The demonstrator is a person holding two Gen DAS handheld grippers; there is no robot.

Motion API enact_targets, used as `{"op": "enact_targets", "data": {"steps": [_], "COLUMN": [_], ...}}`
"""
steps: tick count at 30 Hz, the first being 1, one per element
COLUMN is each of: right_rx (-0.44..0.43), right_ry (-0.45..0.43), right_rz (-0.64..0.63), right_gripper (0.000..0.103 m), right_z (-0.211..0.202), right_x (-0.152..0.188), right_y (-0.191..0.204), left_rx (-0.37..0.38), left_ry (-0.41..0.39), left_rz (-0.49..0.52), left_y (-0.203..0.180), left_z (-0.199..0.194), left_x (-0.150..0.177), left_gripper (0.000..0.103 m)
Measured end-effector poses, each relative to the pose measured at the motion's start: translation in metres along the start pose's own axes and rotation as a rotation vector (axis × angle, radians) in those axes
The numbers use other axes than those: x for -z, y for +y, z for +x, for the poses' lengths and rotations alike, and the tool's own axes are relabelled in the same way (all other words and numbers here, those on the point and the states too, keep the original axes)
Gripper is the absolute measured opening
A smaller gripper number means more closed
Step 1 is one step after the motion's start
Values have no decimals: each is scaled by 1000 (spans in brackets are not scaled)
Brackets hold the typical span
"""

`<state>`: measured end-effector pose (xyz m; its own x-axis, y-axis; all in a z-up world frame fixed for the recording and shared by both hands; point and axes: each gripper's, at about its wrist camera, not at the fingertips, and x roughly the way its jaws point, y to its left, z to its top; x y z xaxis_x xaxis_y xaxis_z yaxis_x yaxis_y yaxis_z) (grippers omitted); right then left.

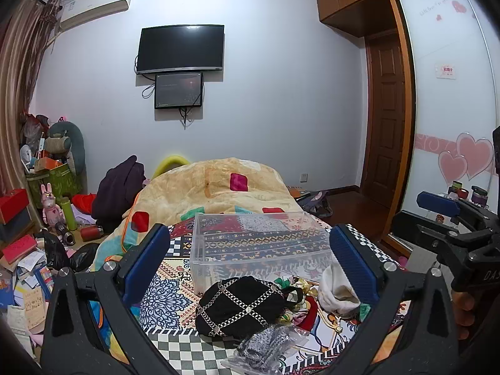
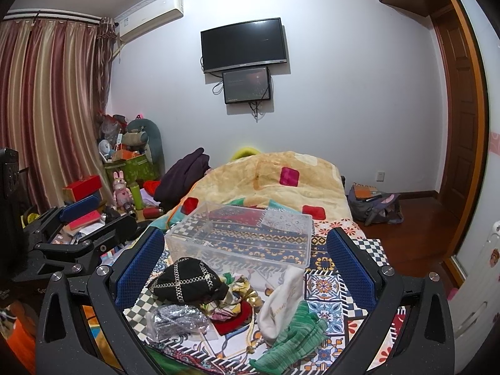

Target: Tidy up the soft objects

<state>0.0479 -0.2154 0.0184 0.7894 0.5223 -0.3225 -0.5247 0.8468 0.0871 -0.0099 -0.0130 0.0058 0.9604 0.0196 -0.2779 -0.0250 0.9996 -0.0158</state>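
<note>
A clear plastic box (image 1: pixel 261 243) stands empty on the patterned bedspread (image 1: pixel 175 293); it also shows in the right wrist view (image 2: pixel 240 234). In front of it lies a pile of soft things: a black hat with chain trim (image 1: pixel 240 306) (image 2: pixel 187 281), a white sock (image 1: pixel 337 290) (image 2: pixel 281 303), a green knit cloth (image 2: pixel 293 334), a silvery item in a plastic bag (image 1: pixel 265 343) (image 2: pixel 178 315) and a colourful scarf (image 2: pixel 234 297). My left gripper (image 1: pixel 250 262) is open above the pile. My right gripper (image 2: pixel 243 272) is open above it too. Both hold nothing.
A rolled beige blanket (image 1: pixel 215 190) lies behind the box. A dark garment (image 1: pixel 118 187) hangs at the bed's left. Boxes, toys and papers clutter the floor at left (image 1: pixel 37 234). A bag (image 2: pixel 375 206) sits on the wooden floor at right. A wardrobe (image 1: pixel 453 93) stands right.
</note>
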Motion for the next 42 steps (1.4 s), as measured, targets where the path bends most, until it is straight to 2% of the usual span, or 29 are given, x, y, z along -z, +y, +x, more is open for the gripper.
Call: {"op": "enact_targets", "data": {"steps": [11, 16, 21, 28, 31, 33, 37, 40, 42], "right_rx": [1, 20, 69, 101, 92, 78, 41, 24, -1], "right_ry": [21, 86, 174, 328, 386, 427, 497, 539, 556], "right_rz": [5, 18, 28, 60, 90, 110, 147, 168, 192], "right_gripper": [103, 103, 103, 102, 97, 89, 77, 61, 50], "right_z": [1, 8, 14, 27, 35, 43, 55, 61, 63], "right_x": [-1, 2, 17, 50, 60, 68, 81, 88, 91], "right_y": [-1, -12, -32, -59, -65, -69, -73, -75, -78], "left_rx": [20, 58, 73, 42, 28, 25, 24, 34, 54], "left_ry": [21, 106, 221, 339, 361, 385, 425, 453, 468], "left_rz": [3, -3, -13, -10, -26, -21, -26, -42, -56], "left_y": [-1, 4, 16, 26, 30, 31, 33, 36, 38], "left_z": [3, 20, 43, 74, 85, 91, 103, 109, 113], "left_x": [-2, 0, 20, 56, 66, 70, 79, 86, 89], "left_gripper": [103, 103, 103, 103, 100, 89, 84, 74, 64]}}
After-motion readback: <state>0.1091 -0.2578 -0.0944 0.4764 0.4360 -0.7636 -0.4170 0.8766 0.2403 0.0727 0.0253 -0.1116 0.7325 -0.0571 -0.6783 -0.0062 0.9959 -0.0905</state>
